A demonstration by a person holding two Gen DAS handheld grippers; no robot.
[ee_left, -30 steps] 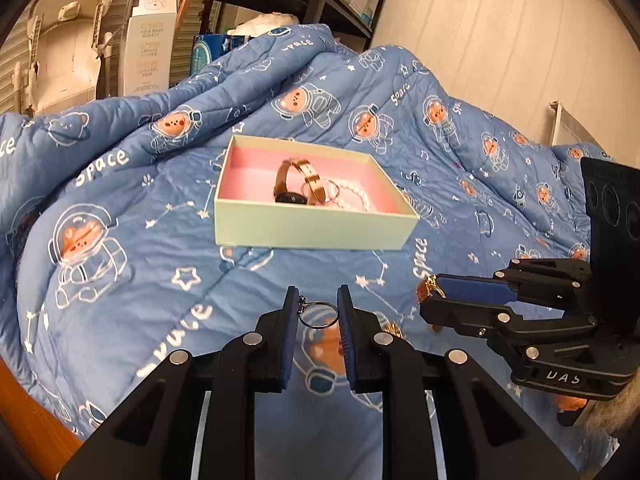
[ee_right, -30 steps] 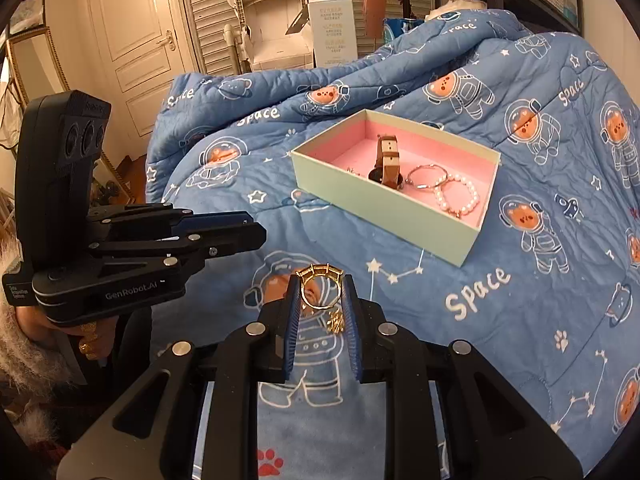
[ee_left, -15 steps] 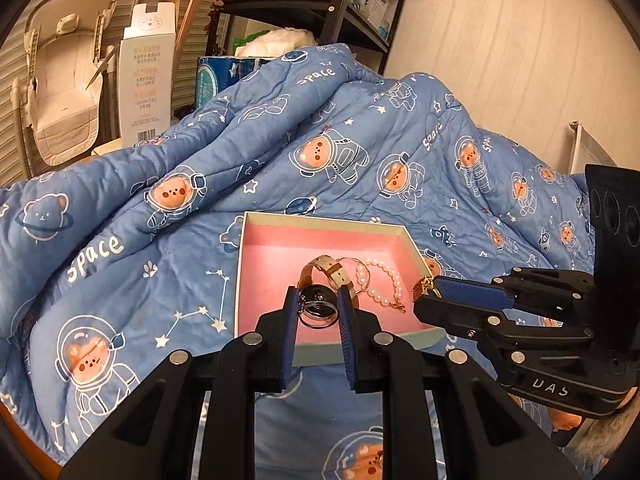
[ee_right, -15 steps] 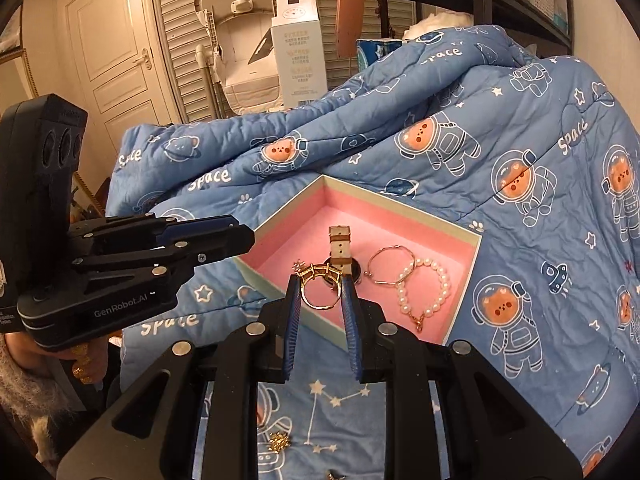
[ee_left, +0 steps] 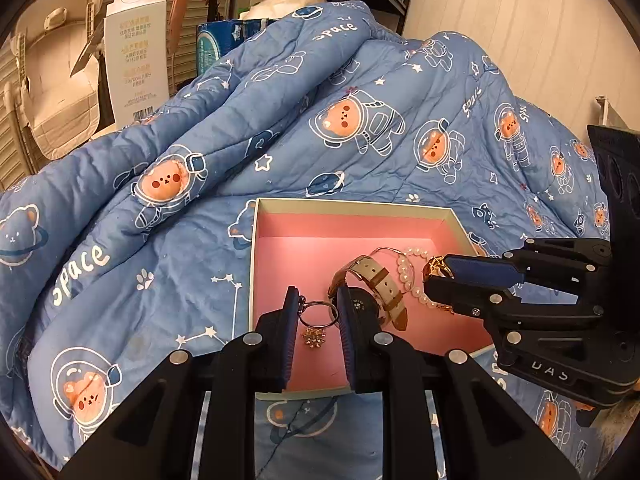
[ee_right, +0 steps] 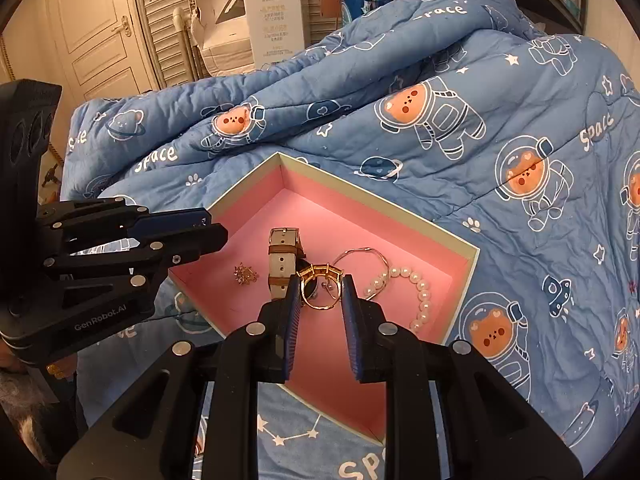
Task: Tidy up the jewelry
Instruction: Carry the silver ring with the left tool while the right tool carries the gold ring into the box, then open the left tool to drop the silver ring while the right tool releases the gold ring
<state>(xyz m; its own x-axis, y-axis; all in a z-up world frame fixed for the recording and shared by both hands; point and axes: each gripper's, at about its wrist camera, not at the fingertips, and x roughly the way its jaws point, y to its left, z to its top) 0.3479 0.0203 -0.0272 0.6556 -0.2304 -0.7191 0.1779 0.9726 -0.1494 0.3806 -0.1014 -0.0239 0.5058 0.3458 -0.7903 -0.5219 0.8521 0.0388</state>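
A pale green box with a pink inside (ee_left: 280, 248) (ee_right: 360, 216) lies on the blue quilt. It holds a watch with a beige and brown strap (ee_left: 374, 276) (ee_right: 282, 258), a pearl bracelet (ee_right: 416, 288), a thin hoop (ee_right: 366, 252) and a small gold charm (ee_left: 313, 336) (ee_right: 245, 274). My left gripper (ee_left: 318, 312) is shut on a silver ring (ee_left: 318, 314) over the box's near part. My right gripper (ee_right: 320, 294) is shut on a gold ring (ee_right: 320, 288) over the box, beside the watch.
The blue space-bear quilt (ee_left: 360, 120) is bunched up high behind the box. A tall white carton (ee_left: 136, 52) and a baby seat (ee_left: 52, 92) stand behind it. A door (ee_right: 92, 28) is at the far left. Each gripper shows in the other's view (ee_left: 520, 292) (ee_right: 120, 248).
Both grippers have moved forward from in front of the box to over its pink inside, each still holding its ring.
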